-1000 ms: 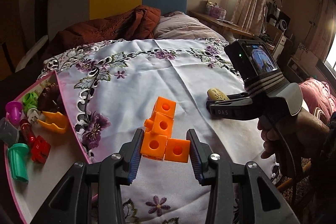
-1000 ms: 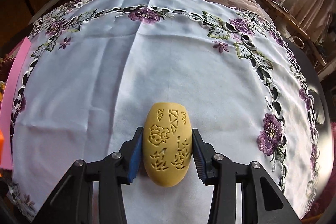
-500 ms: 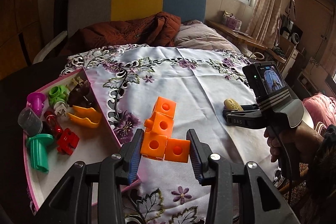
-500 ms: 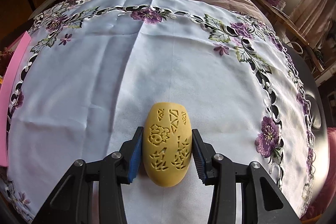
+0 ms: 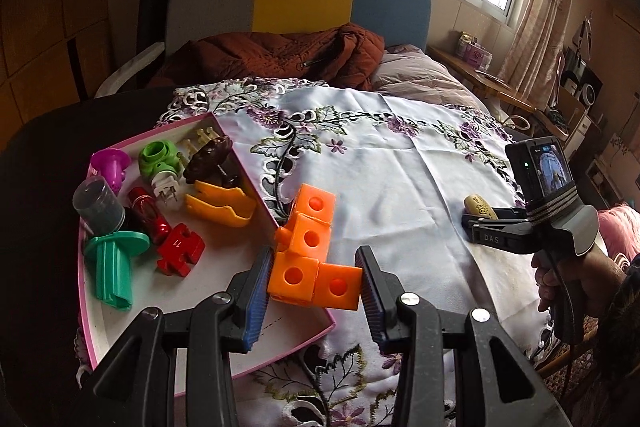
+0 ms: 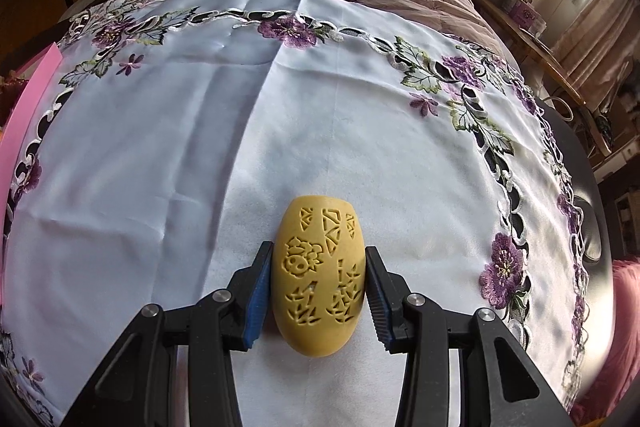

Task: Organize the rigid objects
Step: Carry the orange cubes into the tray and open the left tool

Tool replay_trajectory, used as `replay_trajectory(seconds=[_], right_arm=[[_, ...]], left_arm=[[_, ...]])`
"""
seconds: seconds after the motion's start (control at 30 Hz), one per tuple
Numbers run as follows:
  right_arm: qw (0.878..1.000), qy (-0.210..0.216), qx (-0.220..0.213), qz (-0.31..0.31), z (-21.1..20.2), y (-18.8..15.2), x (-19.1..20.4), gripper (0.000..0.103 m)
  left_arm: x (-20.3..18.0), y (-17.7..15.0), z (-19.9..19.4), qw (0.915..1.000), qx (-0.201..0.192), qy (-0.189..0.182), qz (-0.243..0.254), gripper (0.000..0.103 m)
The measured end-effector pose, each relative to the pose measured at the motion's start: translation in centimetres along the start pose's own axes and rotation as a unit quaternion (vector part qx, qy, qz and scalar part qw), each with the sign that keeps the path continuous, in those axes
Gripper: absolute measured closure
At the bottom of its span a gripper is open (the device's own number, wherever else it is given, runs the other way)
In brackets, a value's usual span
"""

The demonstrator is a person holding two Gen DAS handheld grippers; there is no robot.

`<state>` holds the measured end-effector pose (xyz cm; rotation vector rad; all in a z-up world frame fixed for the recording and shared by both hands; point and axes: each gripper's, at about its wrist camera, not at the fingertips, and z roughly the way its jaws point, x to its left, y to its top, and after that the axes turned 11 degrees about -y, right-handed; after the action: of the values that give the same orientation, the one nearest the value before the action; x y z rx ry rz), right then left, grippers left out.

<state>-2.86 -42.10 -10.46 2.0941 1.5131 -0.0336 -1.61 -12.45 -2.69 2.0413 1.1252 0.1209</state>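
Observation:
My left gripper (image 5: pixel 314 285) is shut on a cluster of orange linking cubes (image 5: pixel 310 247) and holds it in the air above the right edge of a pink-rimmed tray (image 5: pixel 304 341). The tray holds several small items: a red puzzle piece (image 5: pixel 180 249), a teal peg (image 5: pixel 114 267), an orange clip (image 5: pixel 218 205), a green piece (image 5: pixel 158 157). My right gripper (image 6: pixel 316 283) is shut on a yellow carved oval block (image 6: pixel 318 277) just above the white cloth. It also shows in the left wrist view (image 5: pixel 480 206) at the right.
A white tablecloth (image 6: pixel 200 147) with purple embroidered flowers covers the round table. A brown jacket (image 5: pixel 280 55) and a bed lie behind the table. The pink tray edge (image 6: pixel 28 107) shows at the far left of the right wrist view.
My left gripper has lifted and pulled back toward the left with the orange cubes, bringing the tray fully into view. The right gripper with the yellow block has barely moved.

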Motion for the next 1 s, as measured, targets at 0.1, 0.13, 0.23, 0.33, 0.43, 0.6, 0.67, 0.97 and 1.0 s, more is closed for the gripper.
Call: replay_trajectory(seconds=[0.1, 0.13, 0.23, 0.33, 0.43, 0.6, 0.67, 0.97, 1.0], right_arm=[[1.000, -0.004, -0.002, -0.005, -0.1, 0.0, 0.1, 0.059], [1.000, -0.006, -0.003, -0.007, -0.1, 0.0, 0.1, 0.059], [1.000, -0.008, -0.004, -0.009, -0.2, 0.0, 0.3, 0.059], [1.000, -0.010, -0.005, -0.011, -0.3, 0.0, 0.3, 0.059], [1.000, -0.013, -0.007, -0.015, -0.4, -0.1, 0.4, 0.059], [1.000, -0.013, -0.007, -0.016, -0.4, -0.2, 0.4, 0.059], [1.000, -0.014, -0.007, -0.016, -0.4, -0.2, 0.4, 0.059], [1.000, -0.014, -0.007, -0.017, -0.5, -0.2, 0.4, 0.059], [1.000, -0.014, -0.006, -0.016, -0.5, -0.2, 0.4, 0.059]], left_arm=[[1.1, 0.0, -0.5, 0.9999, -0.004, 0.006, -0.013, 0.062], [1.6, 0.1, -0.7, 0.9998, -0.005, 0.009, -0.018, 0.062], [3.4, -0.1, -1.4, 0.9991, -0.007, 0.021, -0.036, 0.062], [6.0, -0.4, -2.4, 0.9974, -0.010, 0.036, -0.061, 0.062], [9.1, -0.9, -4.3, 0.9936, -0.022, 0.044, -0.102, 0.062], [13.2, -2.3, -6.4, 0.9859, -0.032, 0.061, -0.152, 0.062], [14.0, -3.0, -6.5, 0.9847, -0.027, 0.055, -0.163, 0.062], [11.8, -3.5, -3.1, 0.9923, 0.019, 0.011, -0.122, 0.062], [11.7, -3.6, -2.6, 0.9929, 0.025, 0.010, -0.116, 0.062]])
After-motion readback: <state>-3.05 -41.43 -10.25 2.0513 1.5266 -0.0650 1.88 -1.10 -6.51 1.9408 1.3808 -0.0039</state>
